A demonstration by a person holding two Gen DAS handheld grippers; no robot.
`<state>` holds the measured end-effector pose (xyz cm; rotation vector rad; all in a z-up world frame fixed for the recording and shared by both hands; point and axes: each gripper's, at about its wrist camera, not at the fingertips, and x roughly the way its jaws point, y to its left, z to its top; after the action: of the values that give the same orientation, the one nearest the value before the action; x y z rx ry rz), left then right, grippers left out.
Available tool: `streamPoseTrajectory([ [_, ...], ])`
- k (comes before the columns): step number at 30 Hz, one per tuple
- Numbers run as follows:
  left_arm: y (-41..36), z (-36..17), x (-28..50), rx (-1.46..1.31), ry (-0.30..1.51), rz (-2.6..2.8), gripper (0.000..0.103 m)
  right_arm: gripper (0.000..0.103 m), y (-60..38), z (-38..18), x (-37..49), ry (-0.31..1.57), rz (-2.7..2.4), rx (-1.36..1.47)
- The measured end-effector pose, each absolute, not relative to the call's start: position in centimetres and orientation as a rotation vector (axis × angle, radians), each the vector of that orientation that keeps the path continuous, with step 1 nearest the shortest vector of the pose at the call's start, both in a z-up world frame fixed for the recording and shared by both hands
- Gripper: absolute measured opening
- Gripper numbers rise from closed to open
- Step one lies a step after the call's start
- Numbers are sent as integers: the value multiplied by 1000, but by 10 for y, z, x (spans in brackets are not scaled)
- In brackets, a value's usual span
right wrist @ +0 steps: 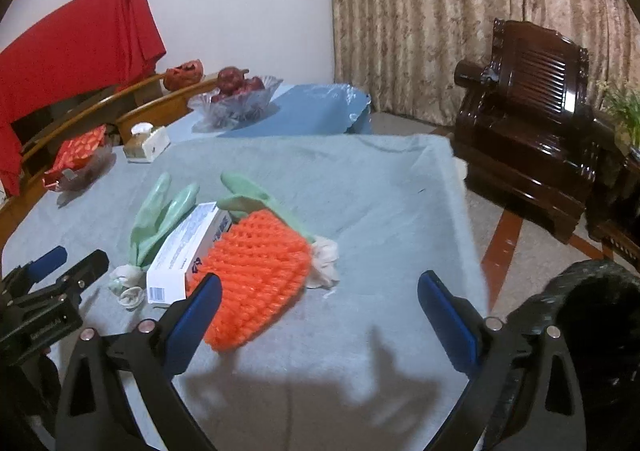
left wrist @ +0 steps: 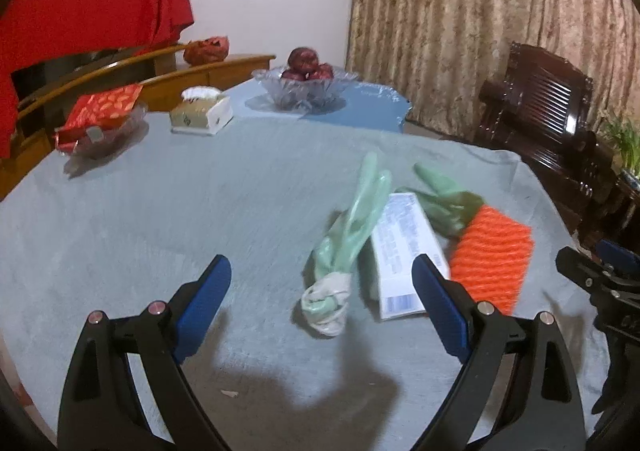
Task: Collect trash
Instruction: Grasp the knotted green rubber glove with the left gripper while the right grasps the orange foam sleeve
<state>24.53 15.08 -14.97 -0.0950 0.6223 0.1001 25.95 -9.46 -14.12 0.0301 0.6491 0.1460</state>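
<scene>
A pile of trash lies on the grey tablecloth (left wrist: 140,219): a knotted green plastic bag (left wrist: 344,247) (right wrist: 152,223), a white printed carton (left wrist: 404,251) (right wrist: 188,255), an orange foam fruit net (left wrist: 496,255) (right wrist: 256,275), a second green bag (left wrist: 444,199) (right wrist: 248,191) and crumpled white tissue (right wrist: 324,263). My left gripper (left wrist: 324,279) is open just short of the knotted bag, holding nothing. My right gripper (right wrist: 320,295) is open too, empty, its left finger at the net's near edge. Each gripper shows at the other view's edge.
Farther back on the table stand a glass bowl of red fruit (left wrist: 306,85), a tissue box (left wrist: 202,111) and a dish with a red packet (left wrist: 100,123). A black-lined bin (right wrist: 592,331) sits at my right. A dark wooden armchair (right wrist: 532,123) stands beyond the table's edge.
</scene>
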Motion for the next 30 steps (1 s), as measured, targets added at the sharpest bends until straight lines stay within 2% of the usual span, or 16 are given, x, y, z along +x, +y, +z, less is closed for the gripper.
streamPoseTrajectory([
  [8,161,-167,259,-99,662,97,86,86,-72,-164,282,709,159,9],
  [17,163,-178,272,-97,704,79,80,60,-58,-178,290,762,210,2],
  [19,165,-180,275,-107,715,76,79,51,-58,-179,290,768,231,15],
  [23,164,-183,283,-116,737,65,75,44,-58,-181,291,773,249,30],
  [28,161,-191,294,-108,785,44,58,25,-61,-178,293,770,264,38],
  [30,161,-194,297,-112,804,35,42,22,-62,-176,292,764,266,30],
])
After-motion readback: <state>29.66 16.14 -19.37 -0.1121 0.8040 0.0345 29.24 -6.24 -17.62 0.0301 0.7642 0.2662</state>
